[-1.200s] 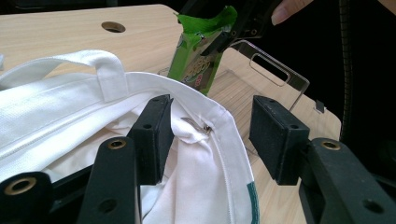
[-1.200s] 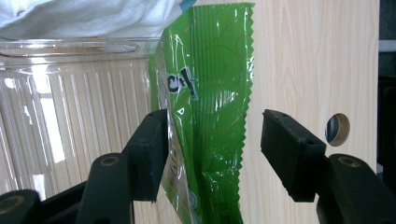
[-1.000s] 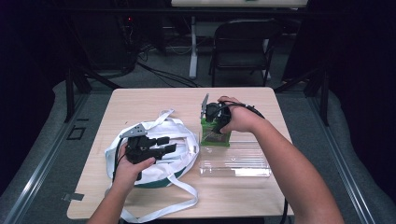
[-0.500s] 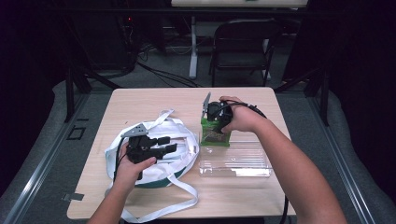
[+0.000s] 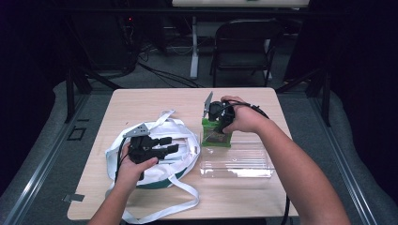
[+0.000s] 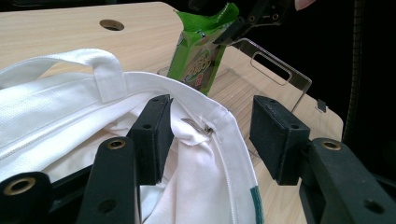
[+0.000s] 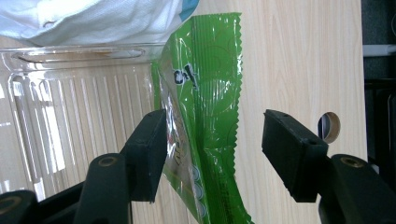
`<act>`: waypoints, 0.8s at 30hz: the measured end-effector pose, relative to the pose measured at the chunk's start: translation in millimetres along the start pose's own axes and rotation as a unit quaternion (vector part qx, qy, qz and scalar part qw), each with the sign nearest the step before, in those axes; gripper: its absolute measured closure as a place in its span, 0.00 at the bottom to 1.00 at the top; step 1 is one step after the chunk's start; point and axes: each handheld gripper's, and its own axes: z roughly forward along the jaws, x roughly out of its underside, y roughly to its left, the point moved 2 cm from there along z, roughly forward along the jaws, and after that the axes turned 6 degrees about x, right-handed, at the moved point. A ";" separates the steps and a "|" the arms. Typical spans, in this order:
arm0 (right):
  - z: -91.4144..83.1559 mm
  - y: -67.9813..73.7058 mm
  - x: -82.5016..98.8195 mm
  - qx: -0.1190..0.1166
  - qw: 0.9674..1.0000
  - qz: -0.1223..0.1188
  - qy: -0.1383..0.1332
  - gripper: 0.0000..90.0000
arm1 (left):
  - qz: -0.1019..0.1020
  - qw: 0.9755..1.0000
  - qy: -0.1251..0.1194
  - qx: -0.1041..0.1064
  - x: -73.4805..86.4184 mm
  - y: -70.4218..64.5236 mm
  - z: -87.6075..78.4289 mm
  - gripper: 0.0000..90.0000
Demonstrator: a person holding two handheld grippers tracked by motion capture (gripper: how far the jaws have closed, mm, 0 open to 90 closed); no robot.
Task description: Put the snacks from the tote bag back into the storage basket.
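Note:
A white cloth bag (image 5: 155, 161) with long straps lies on the left half of the table. My left gripper (image 5: 168, 145) hovers over it, open, its jaws either side of the bag's rim (image 6: 219, 116) near a small metal zipper pull (image 6: 200, 127). A green snack packet (image 5: 216, 136) stands upright at the left end of a clear plastic tray (image 5: 239, 164). My right gripper (image 5: 217, 121) is above the packet, open. In the right gripper view (image 7: 217, 151) the packet (image 7: 205, 116) sits between the jaws, close to the left one.
The wooden table (image 5: 141, 103) has a round cable hole (image 7: 329, 127) near the packet. Bag straps (image 5: 164, 208) trail toward the front edge. A folding chair (image 5: 244, 47) and cables stand on the floor beyond the table.

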 end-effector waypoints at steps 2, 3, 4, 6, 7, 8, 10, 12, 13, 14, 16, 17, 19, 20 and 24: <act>-1.8 -0.4 0.2 0.001 1.000 0.001 -0.003 0.45 | 0.001 1.000 0.003 -0.002 0.2 -0.3 -0.6 0.54; -2.5 -0.3 0.4 0.001 1.000 0.003 -0.004 0.45 | 0.000 1.000 0.001 -0.002 0.4 -0.2 -0.6 0.54; -4.0 -0.8 0.6 0.001 1.000 0.003 -0.003 0.45 | 0.001 1.000 0.001 -0.002 0.4 -0.1 -0.7 0.54; -5.8 -1.7 0.8 0.002 1.000 0.004 -0.004 0.45 | 0.001 1.000 0.001 -0.002 0.4 -0.3 -1.0 0.54; -6.3 -1.4 1.1 0.002 1.000 0.008 -0.008 0.45 | 0.001 1.000 0.002 -0.003 0.3 -0.3 -1.3 0.54; -6.7 -1.6 1.2 0.002 1.000 0.008 -0.009 0.45 | 0.001 1.000 0.002 -0.003 0.3 -0.3 -1.3 0.54; -8.1 -1.9 1.2 0.003 1.000 0.008 -0.009 0.45 | 0.001 1.000 0.002 -0.003 0.2 0.0 -1.5 0.54; -9.2 -1.7 0.9 0.003 1.000 0.010 -0.013 0.45 | 0.001 1.000 0.001 -0.002 0.2 0.2 -1.3 0.54; -10.2 -1.8 0.5 0.002 1.000 0.010 -0.013 0.45 | 0.000 1.000 0.000 -0.002 0.2 0.3 -1.3 0.54; -10.9 -1.7 0.1 0.002 1.000 0.011 -0.015 0.45 | 0.000 1.000 0.001 -0.002 0.2 0.4 -1.3 0.54; -12.5 -1.3 -0.6 0.002 1.000 0.011 -0.016 0.45 | 0.001 1.000 0.000 -0.002 0.2 0.6 -1.3 0.54; -13.5 -1.5 -1.0 0.004 1.000 0.008 -0.013 0.45 | 0.001 1.000 0.000 -0.001 0.2 0.7 -1.3 0.54; -15.9 -1.5 -2.0 0.004 1.000 0.007 -0.014 0.45 | 0.000 1.000 0.002 -0.002 0.0 0.8 -2.0 0.54; -17.1 -1.4 -2.5 0.005 1.000 0.008 -0.017 0.45 | 0.000 1.000 -0.001 -0.001 -0.1 0.8 -1.8 0.54; -22.8 -1.9 -4.4 0.009 1.000 0.006 -0.022 0.45 | 0.001 1.000 -0.002 -0.001 -0.8 0.6 -3.0 0.54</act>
